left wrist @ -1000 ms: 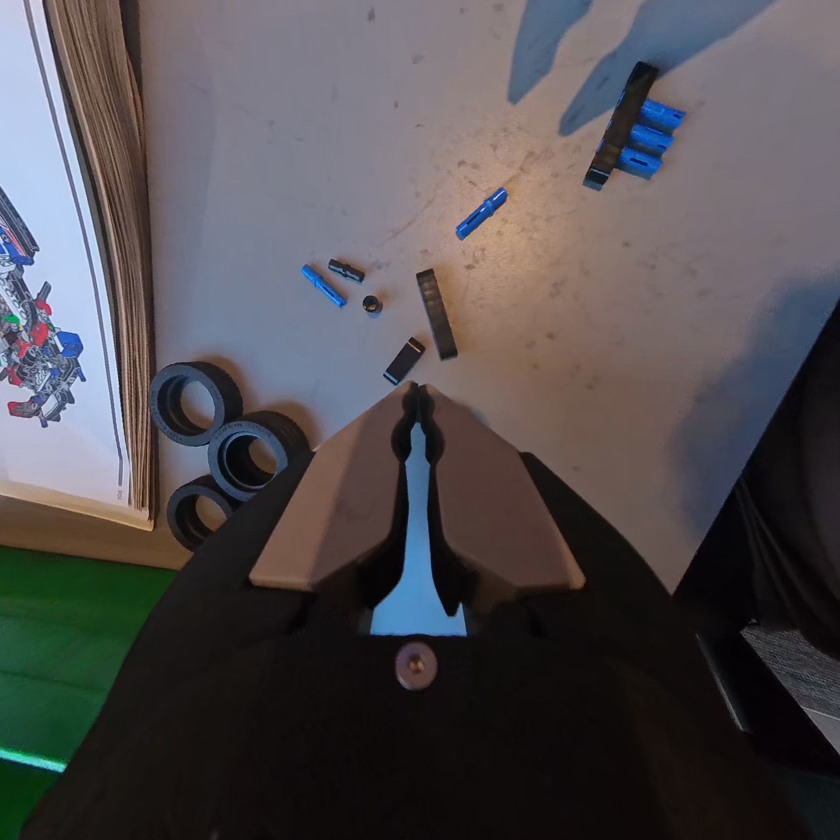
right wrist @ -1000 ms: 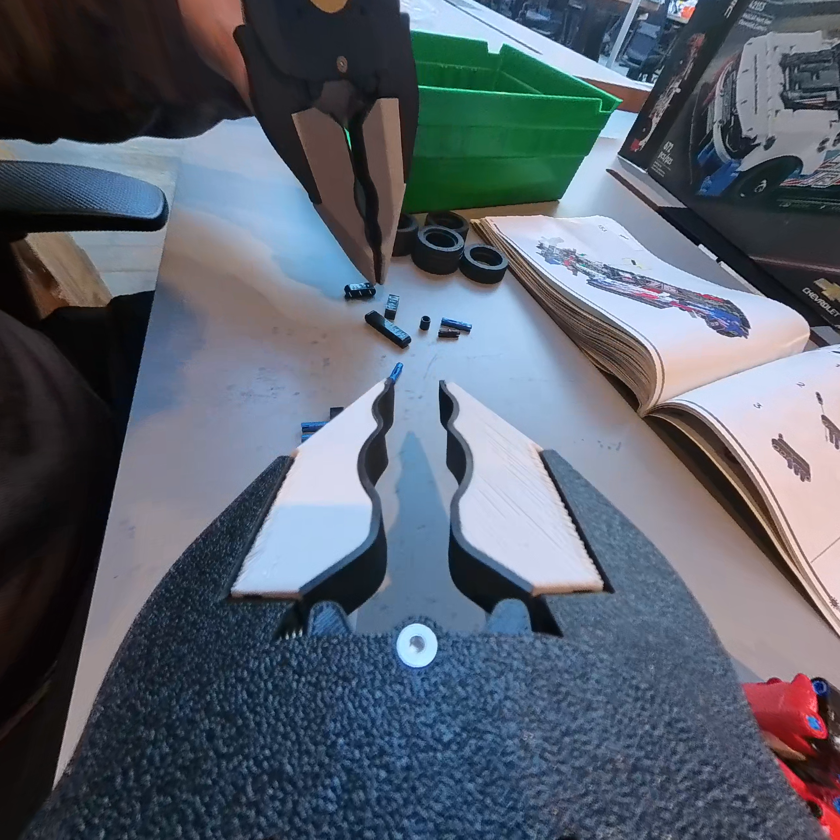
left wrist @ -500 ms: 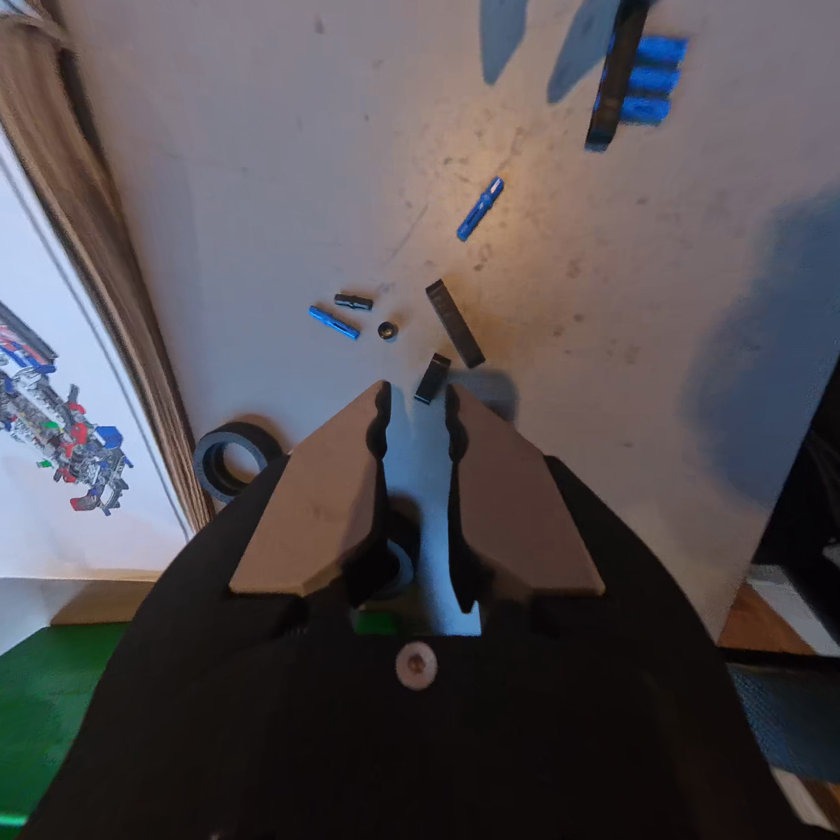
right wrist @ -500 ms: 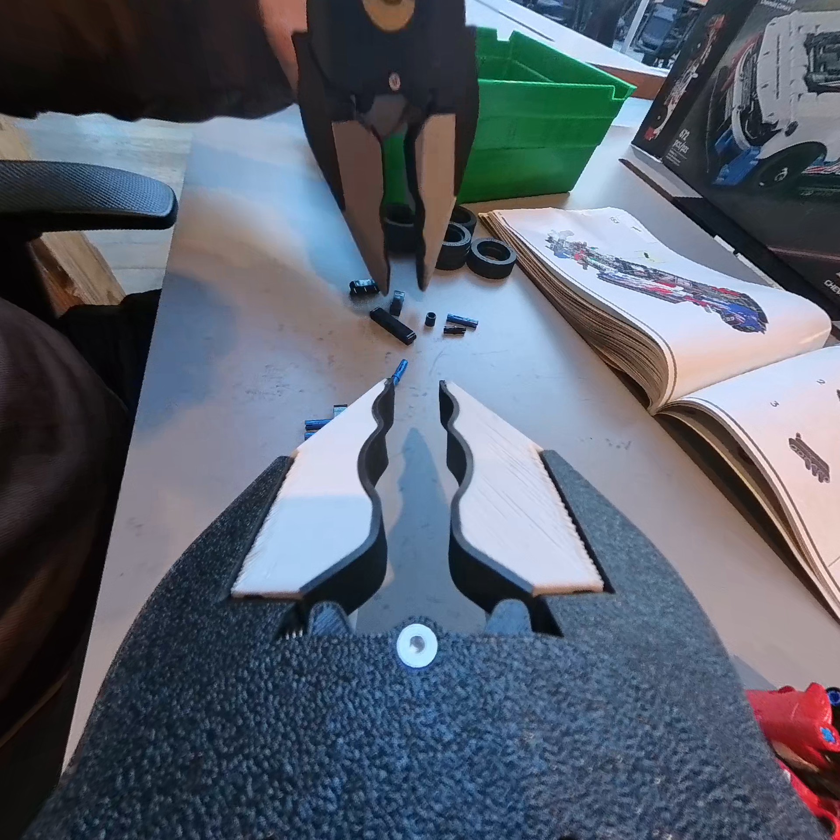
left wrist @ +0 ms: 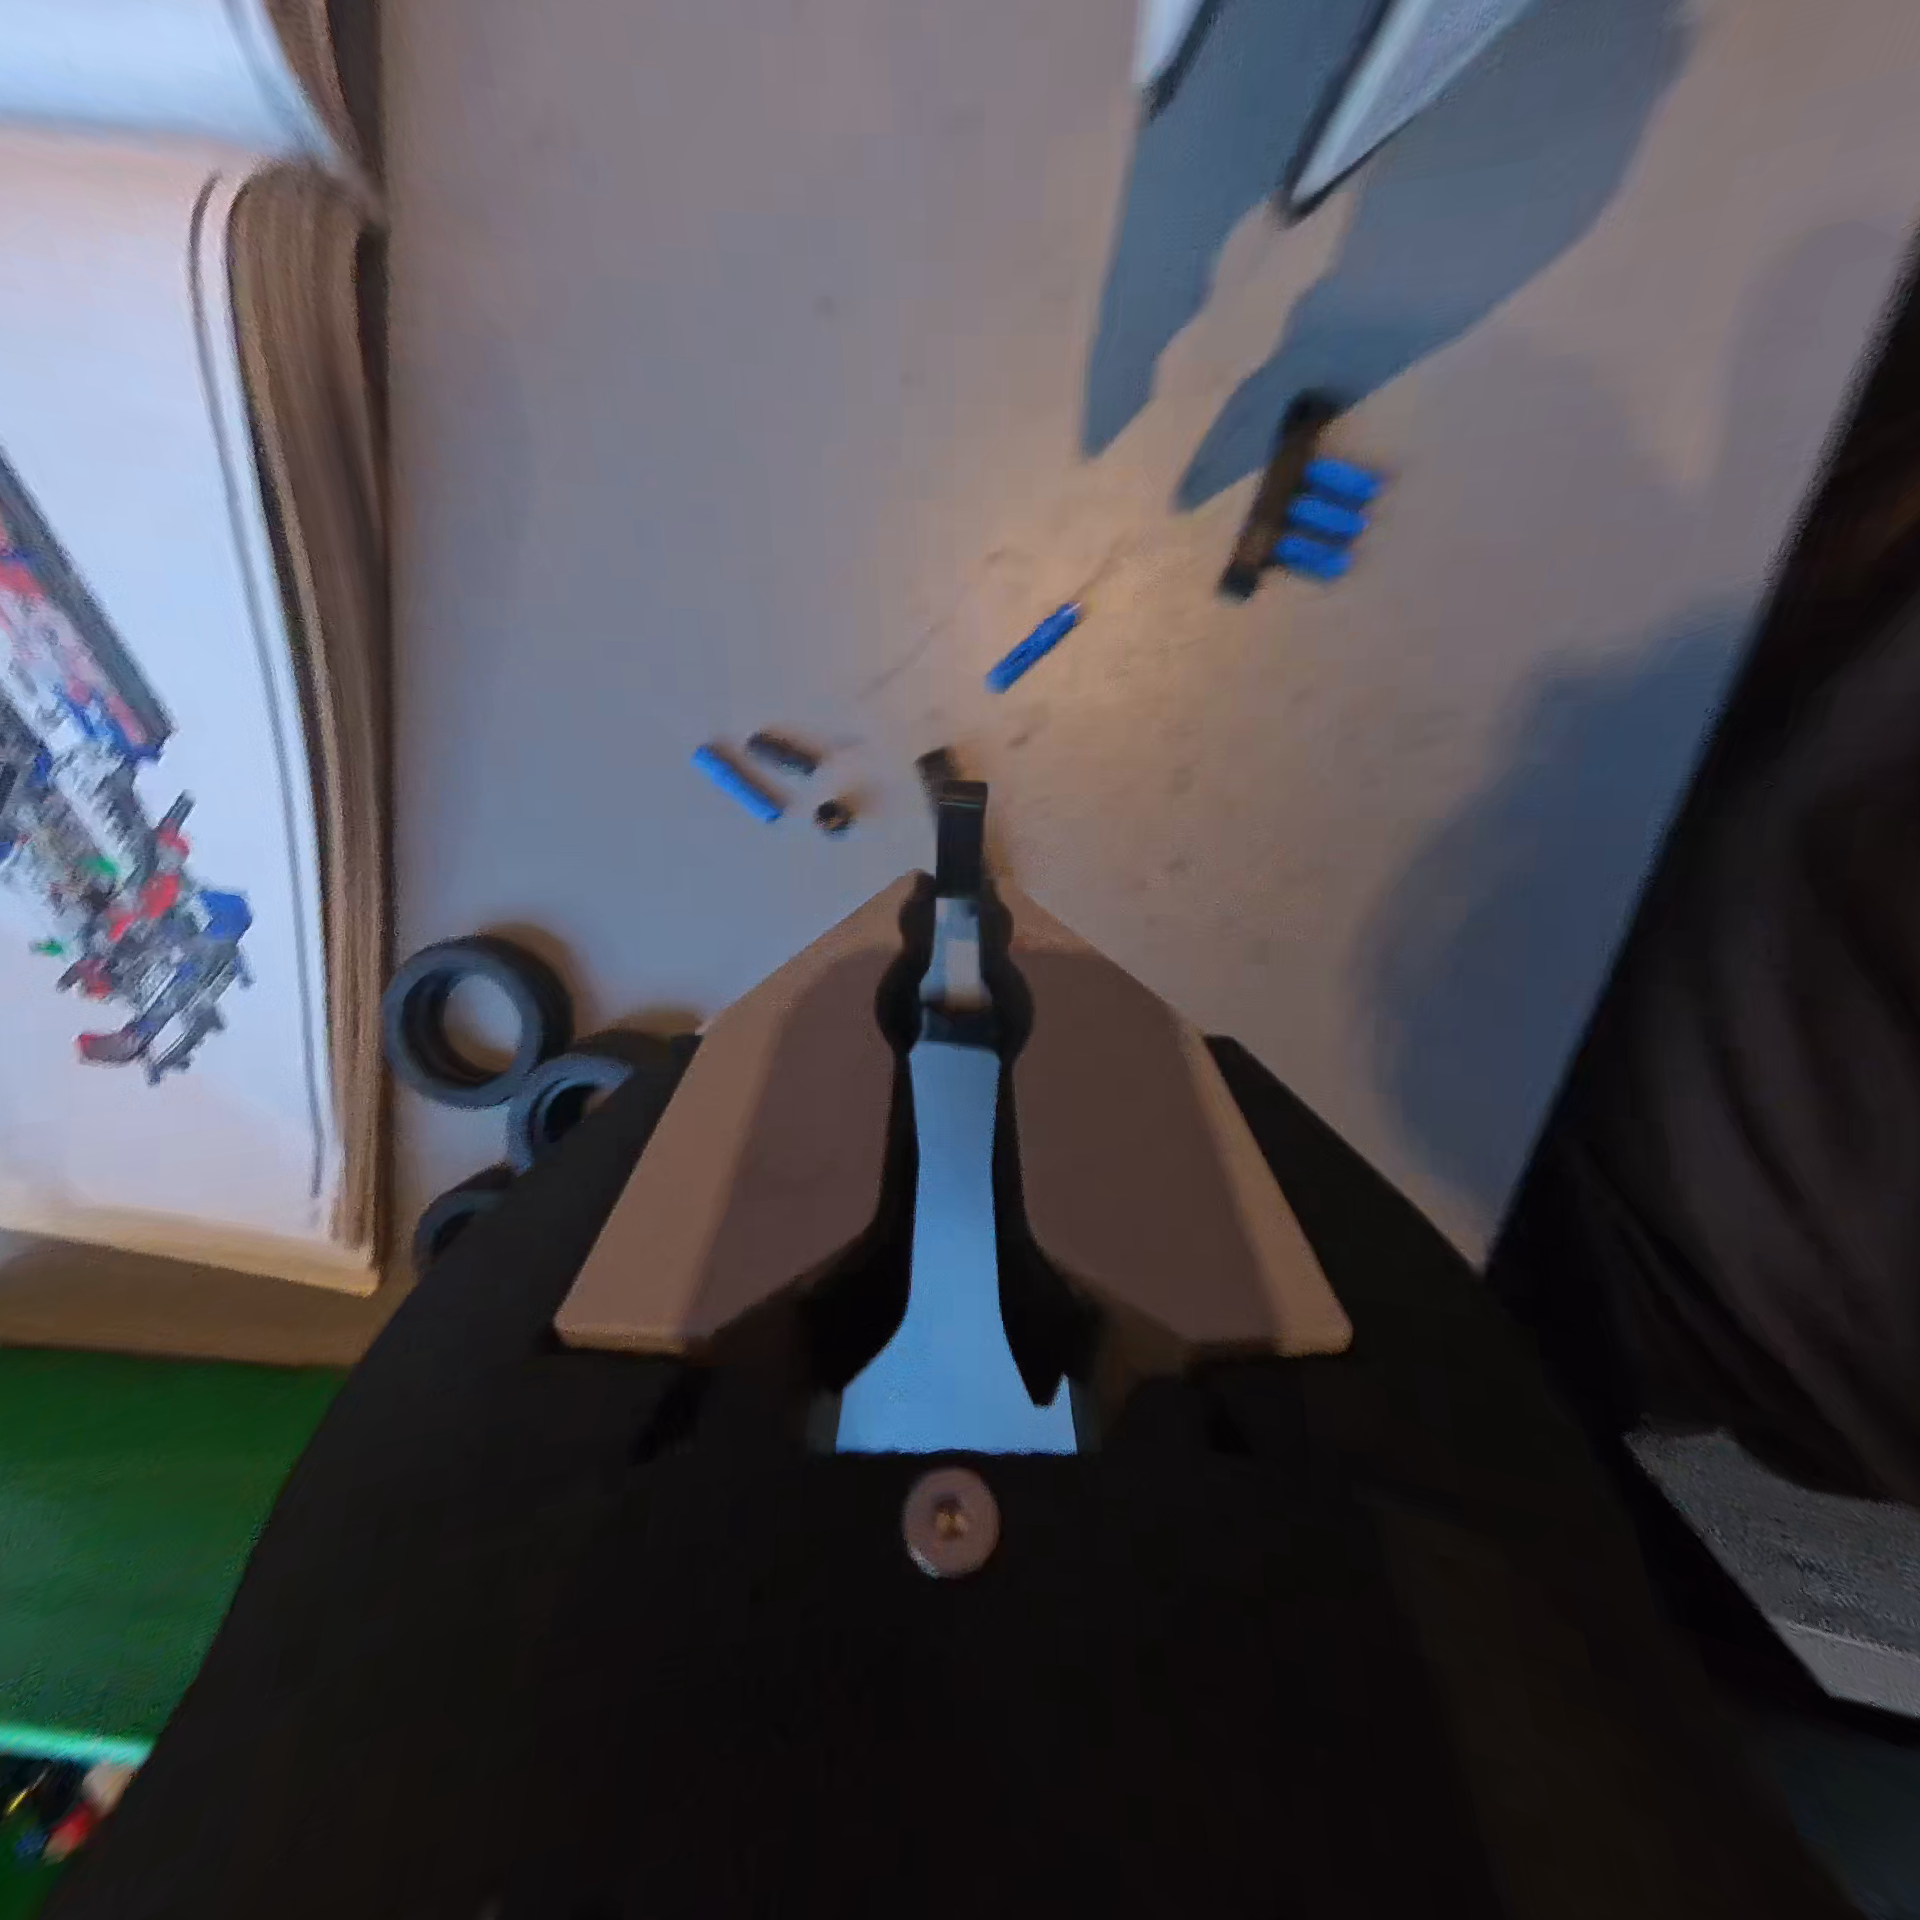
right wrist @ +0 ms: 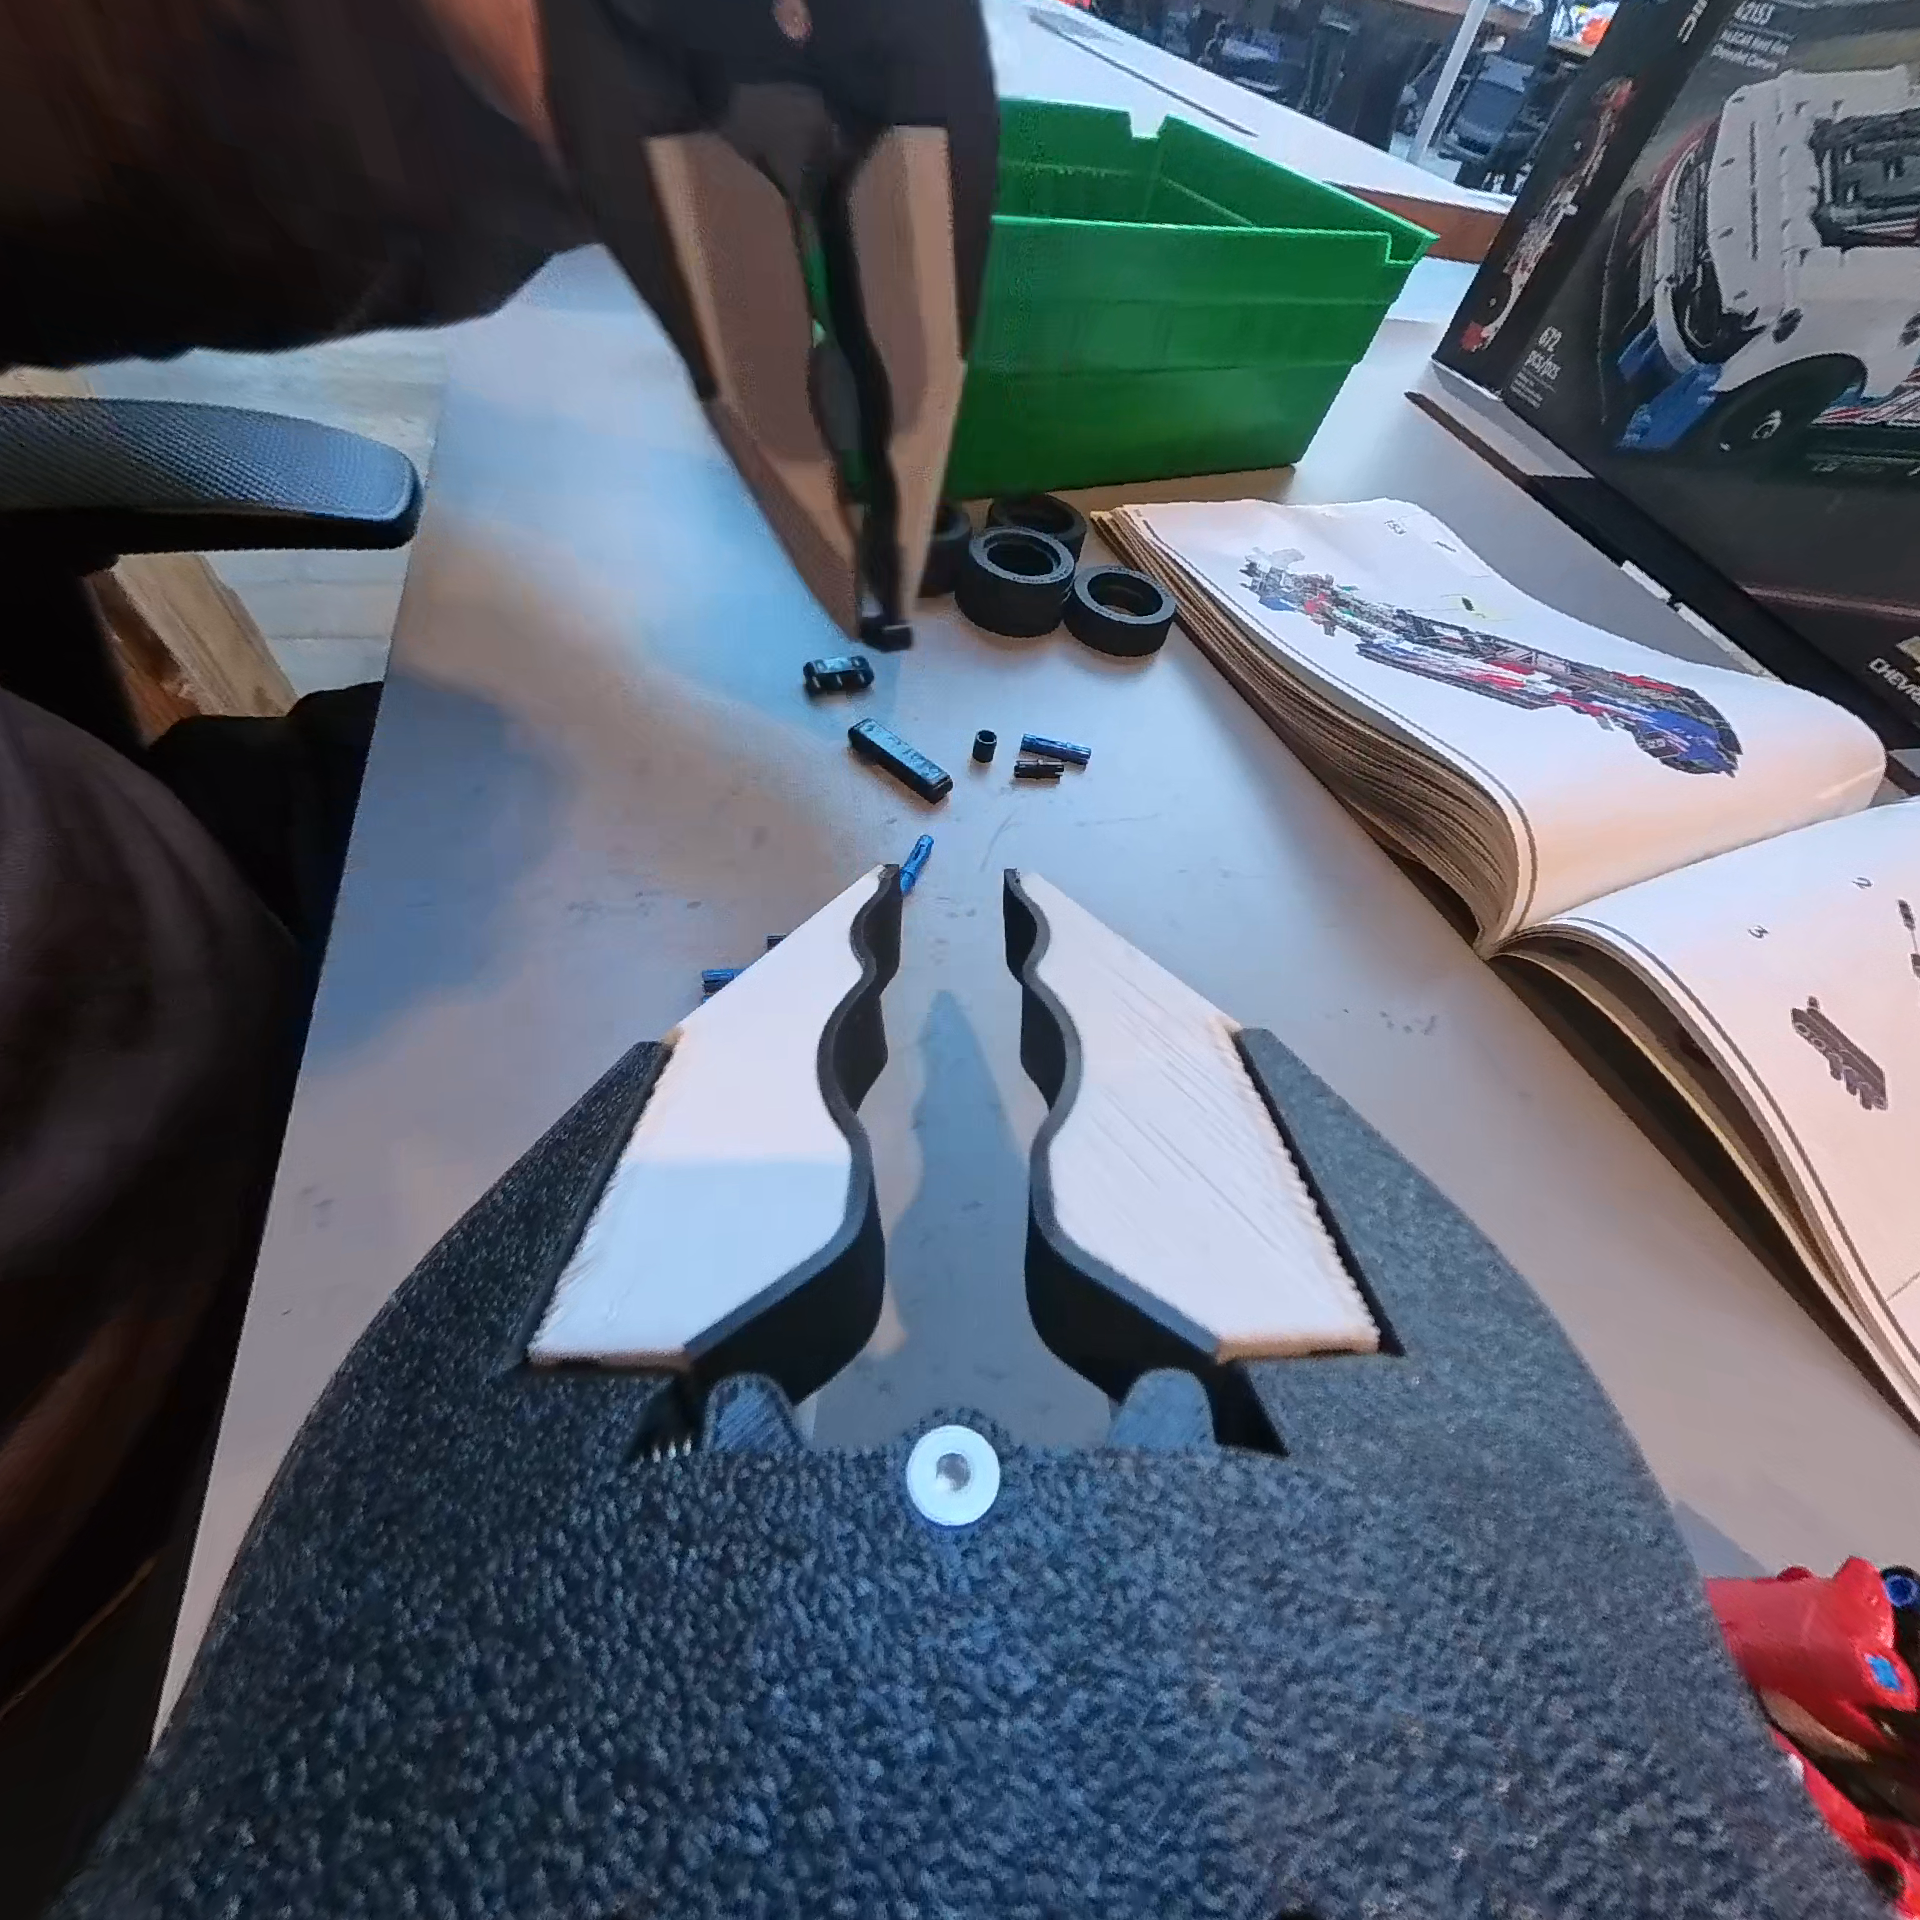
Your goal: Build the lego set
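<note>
A small black Lego piece (left wrist: 958, 844) is pinched upright at the fingertips of the left gripper (left wrist: 954, 909), just above the grey table (right wrist: 644, 831). Below lie a black beam (right wrist: 900, 760), a short black connector (right wrist: 837, 675), a tiny black bush (right wrist: 985, 746), blue pins (right wrist: 1054, 747) and four black tyres (right wrist: 1016, 578).

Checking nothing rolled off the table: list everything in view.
bin: one, green, table's far end
tyres: four, black, beside bin
instruction book: one, white, open, right side
set box: one, dark, far right
long beam: one, black, mid-table
loose pins: two blue, one black, mid-table
bush: one, black, beside pins
connector: one, black, beyond long beam
pinned beam: one, black with three blue pins, near end
red model: one, near right corner
left tongs: shut on short black beam
right tongs: open
</note>
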A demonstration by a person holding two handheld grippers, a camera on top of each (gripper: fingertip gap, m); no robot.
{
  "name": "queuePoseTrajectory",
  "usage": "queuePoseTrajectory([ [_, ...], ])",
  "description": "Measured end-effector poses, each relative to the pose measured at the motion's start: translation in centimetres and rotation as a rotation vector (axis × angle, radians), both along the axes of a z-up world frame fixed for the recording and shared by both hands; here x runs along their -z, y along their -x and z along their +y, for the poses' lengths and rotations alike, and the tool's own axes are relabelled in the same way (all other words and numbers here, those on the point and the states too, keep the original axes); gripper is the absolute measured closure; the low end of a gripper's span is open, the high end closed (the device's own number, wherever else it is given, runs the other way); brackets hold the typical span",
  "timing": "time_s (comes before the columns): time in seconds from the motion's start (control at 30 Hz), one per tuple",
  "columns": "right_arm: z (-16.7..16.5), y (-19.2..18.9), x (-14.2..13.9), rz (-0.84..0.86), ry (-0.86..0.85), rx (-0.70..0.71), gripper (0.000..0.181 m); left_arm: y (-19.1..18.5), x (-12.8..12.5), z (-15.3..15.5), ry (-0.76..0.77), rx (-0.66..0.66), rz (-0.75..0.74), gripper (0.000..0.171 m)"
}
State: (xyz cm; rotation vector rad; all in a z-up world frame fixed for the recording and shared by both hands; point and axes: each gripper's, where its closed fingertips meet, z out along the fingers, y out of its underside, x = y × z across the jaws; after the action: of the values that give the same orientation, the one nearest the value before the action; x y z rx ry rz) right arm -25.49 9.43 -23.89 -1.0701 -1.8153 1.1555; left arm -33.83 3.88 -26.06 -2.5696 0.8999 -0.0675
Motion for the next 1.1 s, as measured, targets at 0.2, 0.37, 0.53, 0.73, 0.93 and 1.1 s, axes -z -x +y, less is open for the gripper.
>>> queuePoseTrajectory([
  [0.2,-0.4,-0.3,0.8,-0.058,-0.005,-0.038,0.153,-6.2,2.9,-2.4,0.054,0.07,-0.1,0.165],
  [0.37,-0.8,-0.8,1.9,-0.109,-0.052,-0.073,0.145,-7.9,4.1,-3.2,0.081,0.075,-0.124,0.165],
  [0.53,-1.2,-0.8,2.8,-0.15,-0.107,-0.084,0.145,-8.8,4.2,-2.3,0.02,0.078,-0.12,0.165],
  [0.73,-1.2,-0.8,3.1,-0.156,-0.128,-0.08,0.145,-8.9,4.1,-2.2,-0.019,0.058,-0.138,0.166],
  [0.93,-1.2,-0.8,3.0,-0.157,-0.119,-0.087,0.145,-8.8,4.1,-2.2,-0.028,0.061,-0.149,0.166],
  [1.1,-1.2,-0.8,3.0,-0.156,-0.114,-0.089,0.145,-7.8,4.1,-2.6,-0.018,0.053,-0.135,0.166],
])
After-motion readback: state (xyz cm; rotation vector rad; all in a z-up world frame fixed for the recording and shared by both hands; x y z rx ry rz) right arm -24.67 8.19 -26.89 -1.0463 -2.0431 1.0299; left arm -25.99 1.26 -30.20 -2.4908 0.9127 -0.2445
